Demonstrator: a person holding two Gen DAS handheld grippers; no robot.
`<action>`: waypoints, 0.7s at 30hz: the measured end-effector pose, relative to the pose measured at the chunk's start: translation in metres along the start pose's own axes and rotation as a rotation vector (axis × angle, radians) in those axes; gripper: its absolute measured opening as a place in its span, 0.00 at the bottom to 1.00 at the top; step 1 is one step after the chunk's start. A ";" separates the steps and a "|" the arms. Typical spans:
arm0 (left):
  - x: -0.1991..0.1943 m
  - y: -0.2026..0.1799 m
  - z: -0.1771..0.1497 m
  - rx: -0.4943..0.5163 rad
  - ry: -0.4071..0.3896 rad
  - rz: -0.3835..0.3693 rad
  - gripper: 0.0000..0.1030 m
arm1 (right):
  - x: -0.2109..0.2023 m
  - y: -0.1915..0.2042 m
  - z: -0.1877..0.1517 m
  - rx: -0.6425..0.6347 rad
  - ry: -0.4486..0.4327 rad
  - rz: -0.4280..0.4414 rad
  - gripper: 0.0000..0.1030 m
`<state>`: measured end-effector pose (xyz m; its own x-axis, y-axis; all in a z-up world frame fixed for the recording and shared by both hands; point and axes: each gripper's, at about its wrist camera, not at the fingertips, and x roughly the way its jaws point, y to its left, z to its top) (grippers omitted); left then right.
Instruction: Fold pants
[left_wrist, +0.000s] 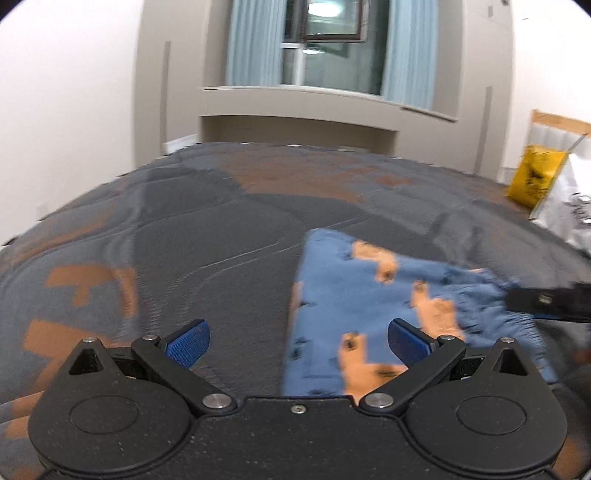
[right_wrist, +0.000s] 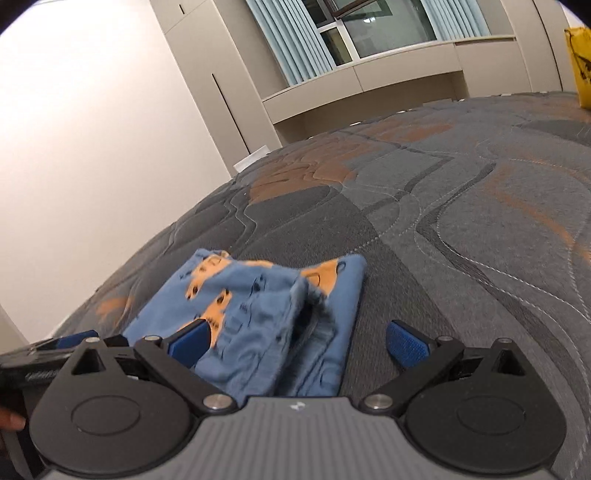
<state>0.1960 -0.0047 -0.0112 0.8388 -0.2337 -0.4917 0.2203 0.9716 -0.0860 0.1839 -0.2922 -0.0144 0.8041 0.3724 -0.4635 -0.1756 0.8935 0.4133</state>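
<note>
Small blue pants (left_wrist: 354, 295) printed with orange cars lie folded into a compact bundle on the grey and orange mattress (left_wrist: 207, 229). In the left wrist view my left gripper (left_wrist: 299, 341) is open, the bundle's left edge between its blue pads, nothing held. The right gripper's black body (left_wrist: 546, 301) shows at the bundle's right end. In the right wrist view the pants (right_wrist: 258, 317) lie between the fingers of my open right gripper (right_wrist: 297, 341), waistband end toward the camera. The left gripper (right_wrist: 48, 354) shows at the lower left edge.
A yellow bag (left_wrist: 533, 179) and a white plastic bag (left_wrist: 565, 206) sit at the mattress's far right. A beige window ledge (left_wrist: 314, 99) and curtains stand beyond the bed. White wall runs along the left side. Bare mattress surrounds the pants.
</note>
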 end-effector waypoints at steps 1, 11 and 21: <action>0.003 -0.001 0.000 -0.002 0.006 -0.021 1.00 | 0.003 -0.003 0.003 0.022 0.000 0.021 1.00; 0.030 0.002 -0.013 -0.057 0.061 -0.056 1.00 | 0.013 -0.017 0.000 0.098 -0.035 0.059 0.79; 0.030 0.002 -0.016 -0.069 0.055 -0.058 1.00 | 0.014 -0.010 -0.004 0.062 -0.049 0.012 0.77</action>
<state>0.2135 -0.0088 -0.0404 0.7963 -0.2896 -0.5310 0.2317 0.9570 -0.1745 0.1943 -0.2953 -0.0287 0.8292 0.3692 -0.4197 -0.1512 0.8710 0.4674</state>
